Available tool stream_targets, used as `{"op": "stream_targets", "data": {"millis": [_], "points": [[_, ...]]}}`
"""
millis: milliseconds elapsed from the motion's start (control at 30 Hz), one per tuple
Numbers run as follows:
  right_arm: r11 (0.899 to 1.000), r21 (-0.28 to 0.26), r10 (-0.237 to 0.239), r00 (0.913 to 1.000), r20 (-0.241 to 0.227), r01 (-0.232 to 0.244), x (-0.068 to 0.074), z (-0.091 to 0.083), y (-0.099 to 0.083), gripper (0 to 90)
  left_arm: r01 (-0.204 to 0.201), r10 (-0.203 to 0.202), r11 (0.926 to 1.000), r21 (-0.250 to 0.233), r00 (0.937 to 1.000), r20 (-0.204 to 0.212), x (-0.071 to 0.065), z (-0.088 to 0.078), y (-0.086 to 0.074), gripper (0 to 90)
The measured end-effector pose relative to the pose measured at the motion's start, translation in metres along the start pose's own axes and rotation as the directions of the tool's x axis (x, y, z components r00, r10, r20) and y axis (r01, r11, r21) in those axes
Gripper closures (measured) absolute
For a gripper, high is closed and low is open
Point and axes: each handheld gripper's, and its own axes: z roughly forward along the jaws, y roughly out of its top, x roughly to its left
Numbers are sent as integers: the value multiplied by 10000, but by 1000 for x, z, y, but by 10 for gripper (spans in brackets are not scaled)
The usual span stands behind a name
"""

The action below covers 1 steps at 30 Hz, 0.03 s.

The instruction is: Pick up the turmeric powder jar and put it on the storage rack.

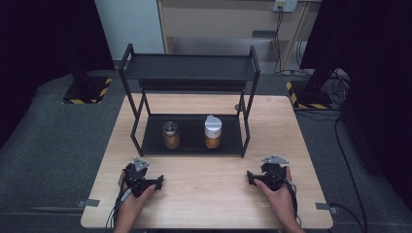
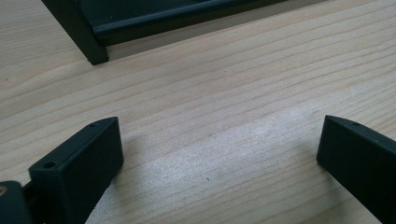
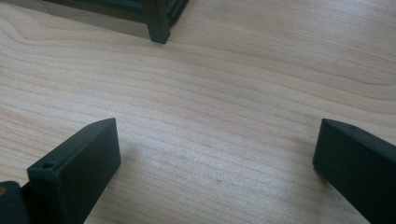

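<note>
- Left hand-held gripper (image 1: pixel 156 183) and right hand-held gripper (image 1: pixel 250 176) rest low on the worktop (image 1: pixel 209 204), jaws spread wide, holding nothing; likely a ready pose
- Two jars, metal-lidded jar (image 1: pixel 170 134) and white-capped jar (image 1: pixel 213 131), stand apart on the rack (image 1: pixel 190 73)'s lower shelf, beyond both grippers
- Bare wood lies between; rack posts and the upper shelf crowd any reach in

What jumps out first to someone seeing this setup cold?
The black two-tier rack standing at the far middle of the wooden table draws the eye, with two jars on its lower shelf: a dark-lidded jar on the left and a white-capped jar on the right. Nearer the person, the left tool and right tool rest on the table with jaws wide apart, holding nothing.
</note>
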Motion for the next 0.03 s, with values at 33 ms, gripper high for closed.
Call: {"op": "stream_targets", "data": {"millis": [33], "points": [[10000, 0, 0, 10000, 0, 0, 0, 0, 0, 16, 0, 0, 10000, 0, 10000, 0, 0, 0, 0, 0]]}}
